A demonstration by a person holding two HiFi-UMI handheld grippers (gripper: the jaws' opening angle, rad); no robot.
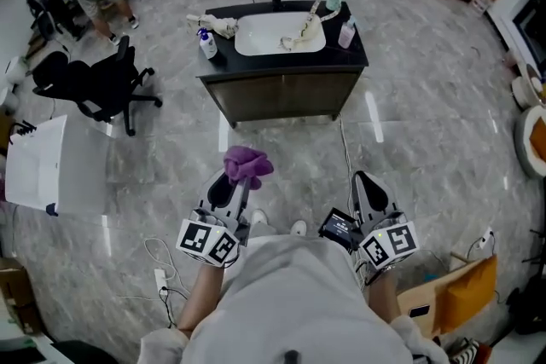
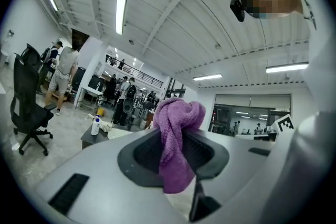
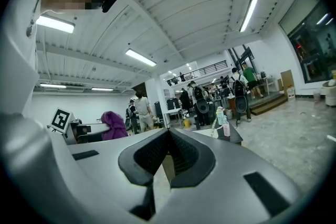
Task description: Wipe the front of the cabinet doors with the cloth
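Observation:
The sink cabinet (image 1: 281,98) stands a few steps ahead, with brown doors under a dark counter and white basin. My left gripper (image 1: 230,190) is held low near my body, shut on a bunched purple cloth (image 1: 247,164). In the left gripper view the cloth (image 2: 176,134) hangs pinched between the jaws, with the cabinet (image 2: 97,138) small and far off. My right gripper (image 1: 368,193) is beside it, shut with nothing between the jaws. The right gripper view shows the closed jaws, the cloth (image 3: 113,126) off to the left and the cabinet (image 3: 223,134) in the distance.
Spray bottles (image 1: 207,43) and a rag lie on the counter. A black office chair (image 1: 94,85) and a white box (image 1: 47,166) stand at the left. A cardboard box (image 1: 452,294) sits at the lower right. Cables (image 1: 162,268) trail on the floor. People stand at the back.

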